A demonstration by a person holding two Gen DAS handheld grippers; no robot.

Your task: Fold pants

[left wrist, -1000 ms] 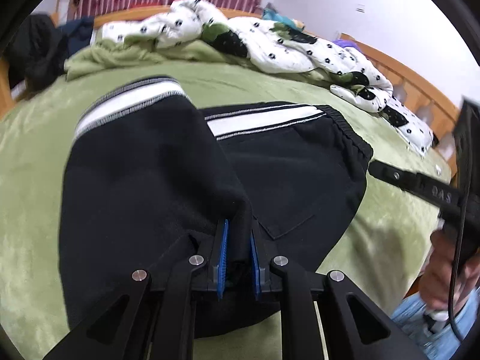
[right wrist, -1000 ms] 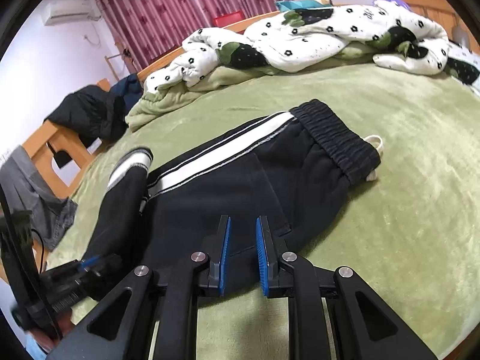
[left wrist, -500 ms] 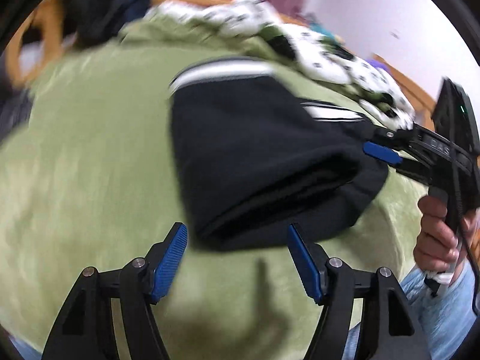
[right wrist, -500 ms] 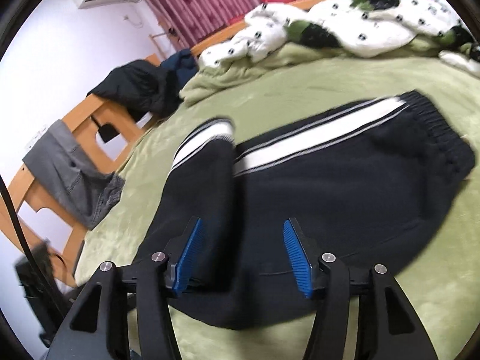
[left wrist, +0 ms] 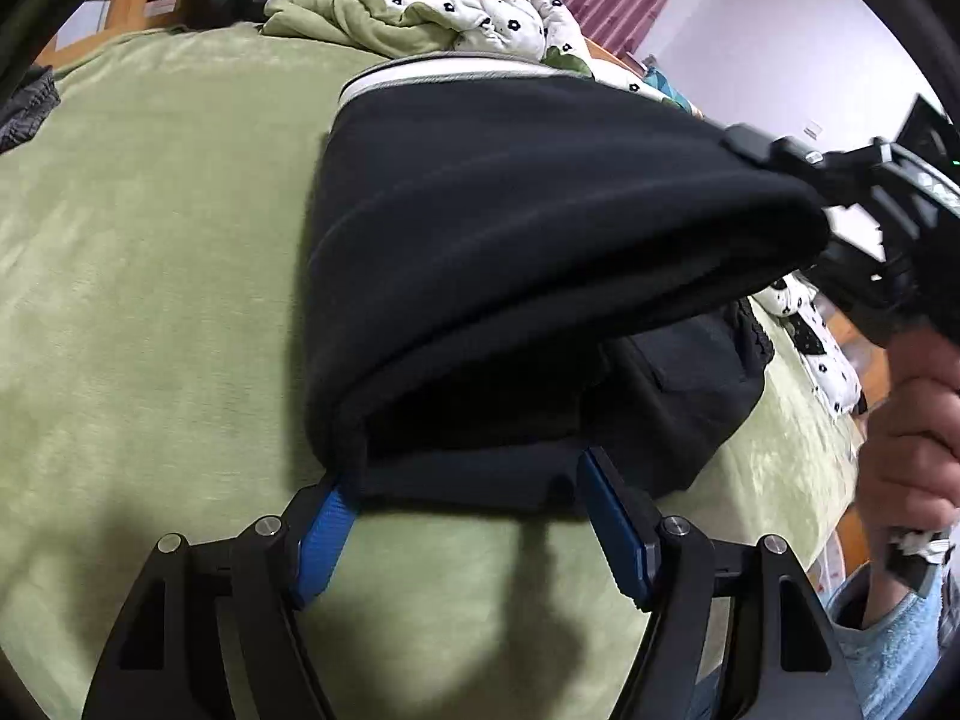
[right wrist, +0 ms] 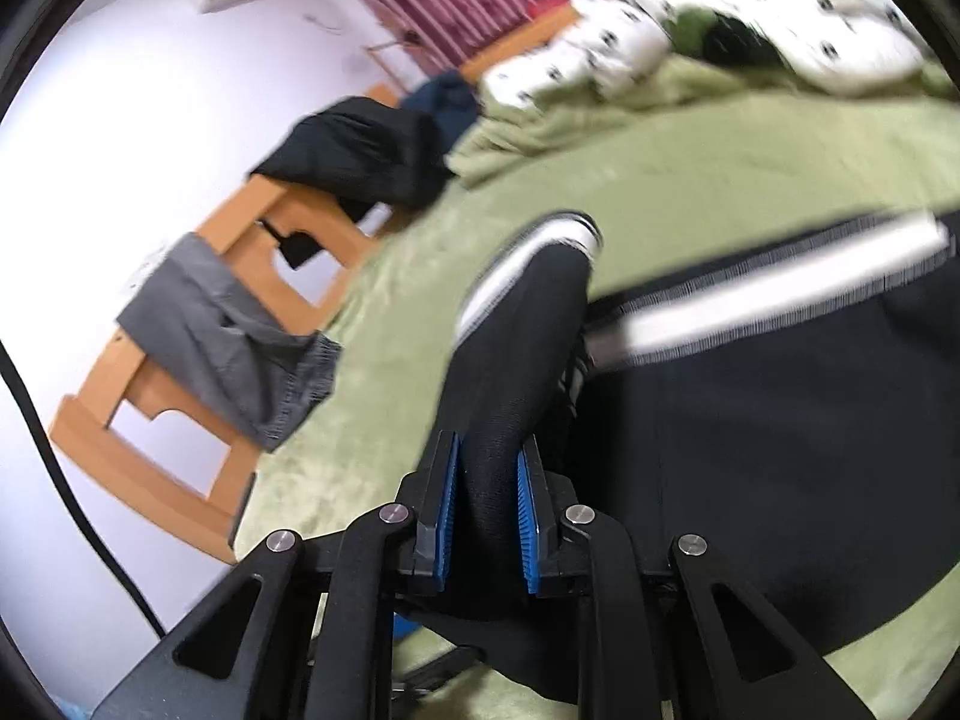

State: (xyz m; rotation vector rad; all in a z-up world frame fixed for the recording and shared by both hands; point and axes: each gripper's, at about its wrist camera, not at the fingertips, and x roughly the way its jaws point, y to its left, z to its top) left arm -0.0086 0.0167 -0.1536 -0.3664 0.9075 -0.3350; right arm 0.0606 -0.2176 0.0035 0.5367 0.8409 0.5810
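Black pants (left wrist: 540, 228) with white side stripes lie folded on the green bed; they also show in the right wrist view (right wrist: 780, 408). My left gripper (left wrist: 468, 534) is open, its blue pads either side of the near folded edge, not clamped. My right gripper (right wrist: 483, 516) is shut on a fold of the black pants and lifts that edge; in the left wrist view the right gripper (left wrist: 840, 180) holds the raised upper layer at the right. A white-striped cuff (right wrist: 540, 246) sticks up behind the held fold.
Green blanket (left wrist: 150, 240) covers the bed. A white flowered duvet (right wrist: 750, 42) is heaped at the far side. A wooden bed frame (right wrist: 180, 360) with grey and black clothes draped on it stands to the left. The person's hand (left wrist: 912, 444) is at the right.
My left gripper let go of the pants and opened wide. My right gripper opened, moved left to the folded edge, then shut on it and lifted the upper layer.
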